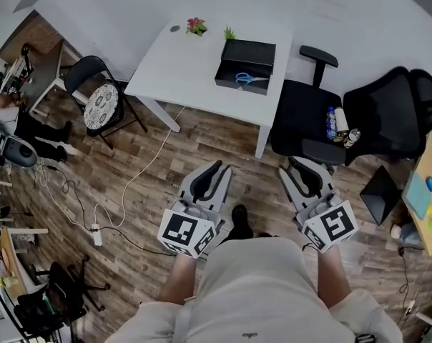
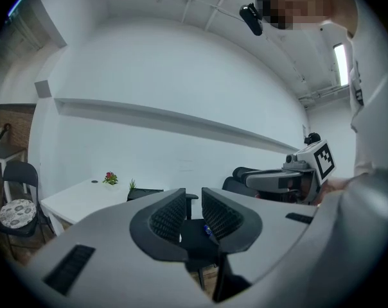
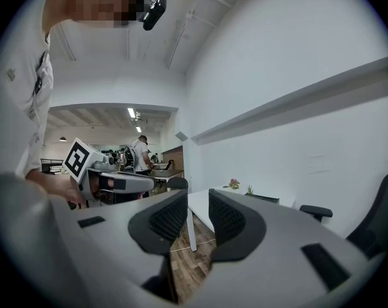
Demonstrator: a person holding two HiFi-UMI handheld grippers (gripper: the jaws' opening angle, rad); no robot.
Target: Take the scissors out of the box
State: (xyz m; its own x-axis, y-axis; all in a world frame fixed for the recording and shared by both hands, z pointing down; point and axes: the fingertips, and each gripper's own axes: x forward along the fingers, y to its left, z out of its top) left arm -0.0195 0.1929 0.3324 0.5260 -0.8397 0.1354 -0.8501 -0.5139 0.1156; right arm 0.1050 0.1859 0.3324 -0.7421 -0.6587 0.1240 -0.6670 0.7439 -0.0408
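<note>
**Q:** Where is the task item?

**A:** The blue-handled metal scissors (image 1: 250, 78) lie flat inside the open black rectangular box (image 1: 230, 84), close to its near wall. The box sits at the right end of the white rectangular desk (image 1: 177, 63). That is 12 o'clock from the operator and well apart from both tools.

**Q:** Tool condition?

**A:** The jaws of the left tool (image 1: 214, 170) and the right tool (image 1: 296, 167) stand apart with nothing between them. Both are held about level, side by side, and aimed at the desk. This is judged to be a ready posture for an approach not yet completed.

**Q:** Obstructions?

**A:**
- **Chair at 1 o'clock:** A black padded office chair (image 1: 305, 120) stands just beside the desk corner with plastic bottles (image 1: 336, 122) on its seat. It probably crowds the right tool's line.
- **Off the path, 10 o'clock:** A black folding chair with a patterned round cushion (image 1: 101, 104) and a white cable (image 1: 130, 184) on the wooden floor lie here.
- **Beyond the box:** Small potted plants (image 1: 197, 26) stand there, near the desk's far edge.
</note>
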